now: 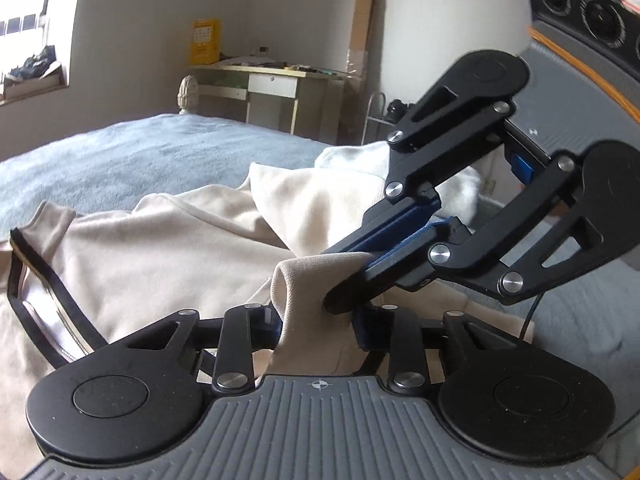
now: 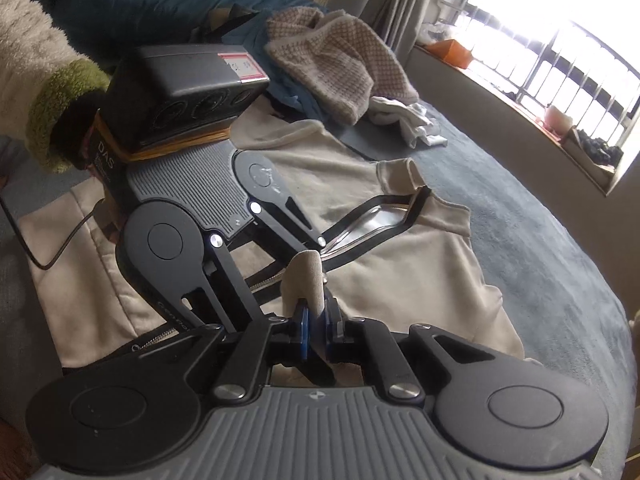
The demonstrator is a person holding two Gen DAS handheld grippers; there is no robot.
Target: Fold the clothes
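On the blue blanket (image 2: 540, 240) a beige zip-up garment (image 2: 400, 272) lies spread, its dark-edged zipper opening (image 2: 376, 216) facing up. At the left of the right wrist view sits the left gripper (image 2: 316, 252), reaching in from the side; its fingers meet a raised tab of beige cloth, the garment's cuff (image 2: 308, 280). From its own camera the left gripper (image 1: 316, 328) has its jaws narrow with the fabric passing between the pads, and they appear to press on it. Further right, the right gripper (image 2: 316, 332) has its jaws nearly together and pinches the same cuff low down, near its blue pads (image 2: 303, 328).

Both tools grip one small piece of cloth, very close to each other. To do this step well, I judge one gripper should keep the cuff while the other lets go and takes a second point farther along the sleeve, so the fold comes out flat rather than bunched. The sleeve should be drawn across the body, clear of the zipper opening. At far right, a knitted sweater (image 2: 340, 64) and white cloth (image 2: 408, 120) lie apart, not in the way.
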